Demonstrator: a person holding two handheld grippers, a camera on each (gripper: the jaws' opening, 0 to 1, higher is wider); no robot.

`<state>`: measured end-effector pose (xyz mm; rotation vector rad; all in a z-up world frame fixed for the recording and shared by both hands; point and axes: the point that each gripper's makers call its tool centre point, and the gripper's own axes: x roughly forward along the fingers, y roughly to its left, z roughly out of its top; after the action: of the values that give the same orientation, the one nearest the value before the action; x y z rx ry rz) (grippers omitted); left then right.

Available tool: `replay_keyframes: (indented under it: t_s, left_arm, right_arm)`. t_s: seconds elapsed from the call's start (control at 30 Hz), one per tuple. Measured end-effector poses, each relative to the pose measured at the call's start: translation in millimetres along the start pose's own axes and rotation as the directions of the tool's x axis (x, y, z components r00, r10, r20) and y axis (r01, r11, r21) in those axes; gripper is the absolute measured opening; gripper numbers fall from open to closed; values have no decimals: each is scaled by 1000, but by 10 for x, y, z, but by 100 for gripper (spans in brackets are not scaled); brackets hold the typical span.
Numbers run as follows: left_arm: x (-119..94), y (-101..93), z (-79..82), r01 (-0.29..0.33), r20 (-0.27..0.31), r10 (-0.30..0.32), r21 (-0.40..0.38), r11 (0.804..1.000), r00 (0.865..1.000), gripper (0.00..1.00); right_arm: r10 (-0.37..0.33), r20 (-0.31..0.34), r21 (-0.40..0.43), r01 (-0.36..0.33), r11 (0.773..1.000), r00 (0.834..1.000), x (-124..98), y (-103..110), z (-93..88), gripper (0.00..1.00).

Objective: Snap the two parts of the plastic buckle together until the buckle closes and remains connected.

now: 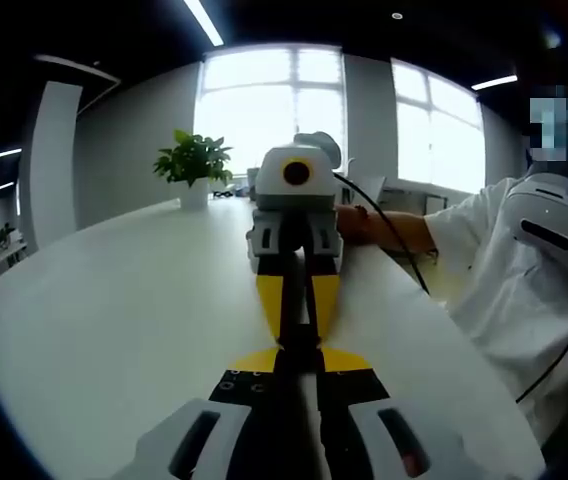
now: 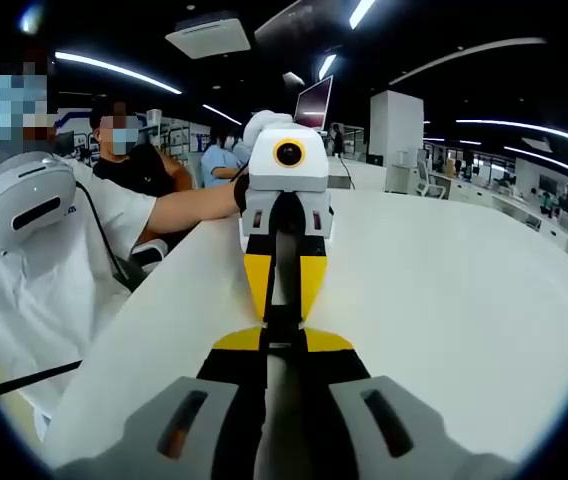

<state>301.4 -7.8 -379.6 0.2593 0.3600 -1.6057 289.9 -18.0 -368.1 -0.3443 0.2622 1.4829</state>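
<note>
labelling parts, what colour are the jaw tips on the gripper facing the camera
Yellow, over black bases and a white body. The facing right gripper shows it best in the left gripper view.

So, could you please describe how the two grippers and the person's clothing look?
Each gripper, left and right, has grey jaw bases, black middles and yellow tips. Facing it, the other gripper shows a white-grey body with a yellow-ringed lens. A black cable trails off. The person wears a white short-sleeved shirt.

You hold the left tool [image 1: 298, 375] and right tool [image 2: 282, 352] tip to tip, facing each other, jaws of both nearly closed, forearms outstretched.
</note>
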Motion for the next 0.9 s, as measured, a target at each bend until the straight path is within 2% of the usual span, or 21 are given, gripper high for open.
replay_keyframes:
  t_s: [0.4,0.7,0.8,0.9]
  left_arm:
    - [6,-25,2,-12,-4,12,6,1000,1000,11]
    - [35,-76,15,-11,2,11,38,999,1000,13]
    - [36,-98,12,-3,2,3,39,999,1000,20]
    - [31,-125,15,5,-1,-5,55,998,1000,33]
  right_arm:
    - [-2,-2,-8,2,1000,1000,69,169,-17,10]
    - [5,0,-4,-5,1000,1000,82,121,-19,10]
    - [5,2,-2,-5,1000,1000,83,115,-20,10]
    - [5,2,-4,-5,1000,1000,101,137,-20,10]
